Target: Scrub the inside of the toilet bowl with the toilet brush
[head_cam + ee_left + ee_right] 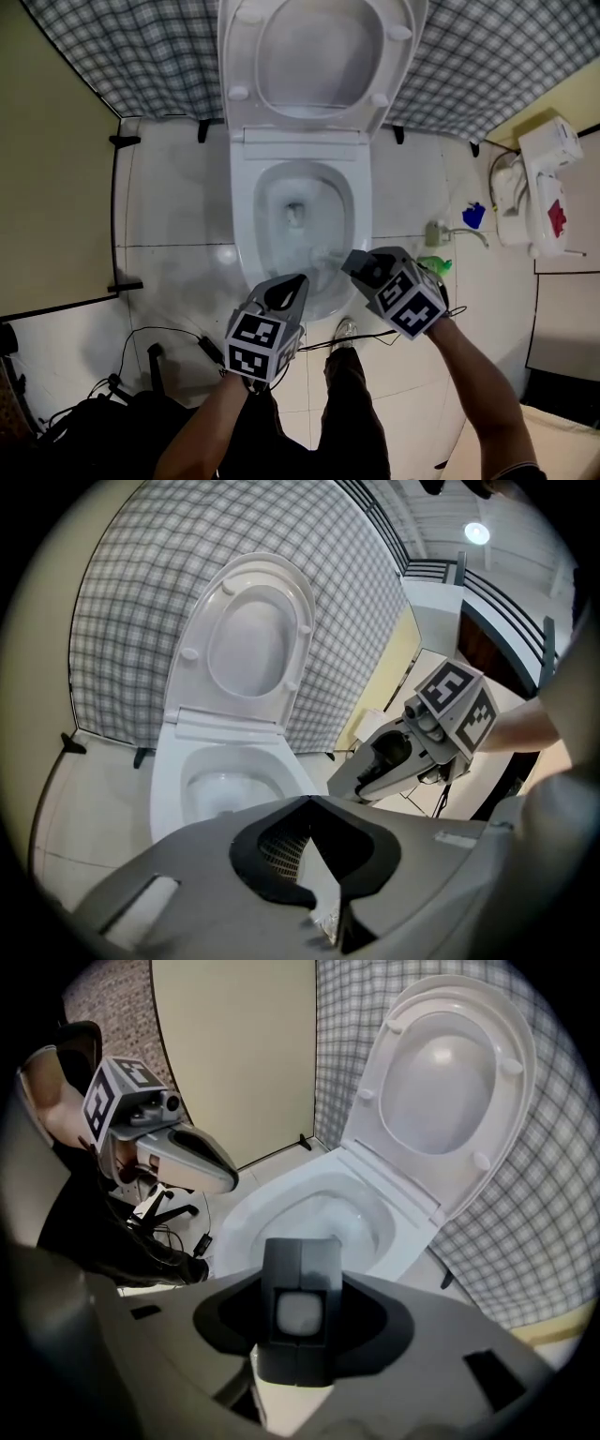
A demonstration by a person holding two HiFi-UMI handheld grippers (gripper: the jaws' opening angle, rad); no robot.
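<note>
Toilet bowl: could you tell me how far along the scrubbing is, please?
Done: the lid is up and the right gripper has its jaws closed on the toilet brush. In hand: the brush points into the toilet bowl. Left: the scrubbing; how much is finished doesn't show. Left gripper: empty.

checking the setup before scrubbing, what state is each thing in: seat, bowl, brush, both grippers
white plastic toilet seat and lid: both raised upright
white ceramic toilet bowl: uncovered, a little water at the bottom
grey-handled toilet brush: clamped by its handle, pointing into the bowl
right gripper: shut on the brush handle, over the bowl's front
left gripper: shut, empty, by the bowl's front rim
</note>
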